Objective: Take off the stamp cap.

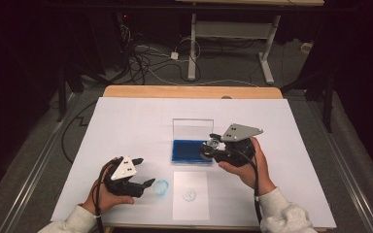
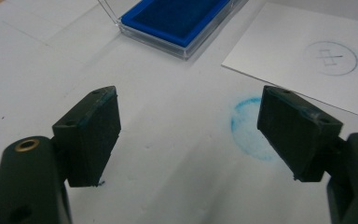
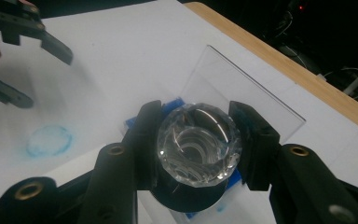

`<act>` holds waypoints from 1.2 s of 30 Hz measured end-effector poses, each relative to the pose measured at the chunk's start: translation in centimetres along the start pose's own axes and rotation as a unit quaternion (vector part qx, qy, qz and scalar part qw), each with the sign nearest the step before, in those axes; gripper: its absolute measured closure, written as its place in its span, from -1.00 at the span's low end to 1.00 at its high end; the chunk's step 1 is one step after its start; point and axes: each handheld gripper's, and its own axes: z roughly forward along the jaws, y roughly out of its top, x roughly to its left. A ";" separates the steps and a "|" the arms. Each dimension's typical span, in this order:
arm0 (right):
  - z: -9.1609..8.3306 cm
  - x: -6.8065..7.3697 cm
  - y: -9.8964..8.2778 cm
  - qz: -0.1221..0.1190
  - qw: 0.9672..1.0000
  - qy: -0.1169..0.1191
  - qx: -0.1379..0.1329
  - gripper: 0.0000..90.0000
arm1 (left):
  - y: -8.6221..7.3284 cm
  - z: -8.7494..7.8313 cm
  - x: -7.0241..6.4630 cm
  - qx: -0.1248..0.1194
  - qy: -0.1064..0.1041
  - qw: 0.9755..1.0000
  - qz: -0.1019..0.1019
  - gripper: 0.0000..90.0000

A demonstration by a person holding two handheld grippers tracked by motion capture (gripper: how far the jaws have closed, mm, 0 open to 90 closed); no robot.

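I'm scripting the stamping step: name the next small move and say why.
Probably lower the right gripper so the clear-handled stamp presses into the blue ink pad. Its jaws are clamped on the stamp above the open pad, and the card in front already carries one print.

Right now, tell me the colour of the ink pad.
Blue ink pad; the left gripper view shows it best.

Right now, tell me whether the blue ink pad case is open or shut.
Open. The ink pad case has its clear lid standing up behind the blue pad, which lies uncovered; the right gripper holds a clear stamp over it.
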 end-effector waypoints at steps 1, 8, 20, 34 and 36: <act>0.2 0.2 0.2 0.000 1.000 0.001 -0.002 0.26 | 0.4 0.3 -0.1 0.001 -0.003 1.000 0.002 -0.54; 1.8 1.7 1.3 -0.001 0.999 0.031 -0.017 0.26 | 4.0 2.2 -1.8 -0.037 -0.022 0.999 0.023 -0.54; 2.6 3.5 1.9 0.002 0.996 0.087 -0.035 0.26 | 6.5 3.9 -3.8 -0.090 -0.037 0.995 0.034 -0.50; 2.6 3.9 1.3 0.022 0.993 0.103 -0.047 0.26 | 6.5 3.8 -4.3 -0.092 -0.038 0.994 0.042 -0.26; 2.7 4.0 1.3 0.023 0.993 0.106 -0.050 0.26 | 6.4 4.1 -4.2 -0.087 -0.044 0.994 0.040 -0.29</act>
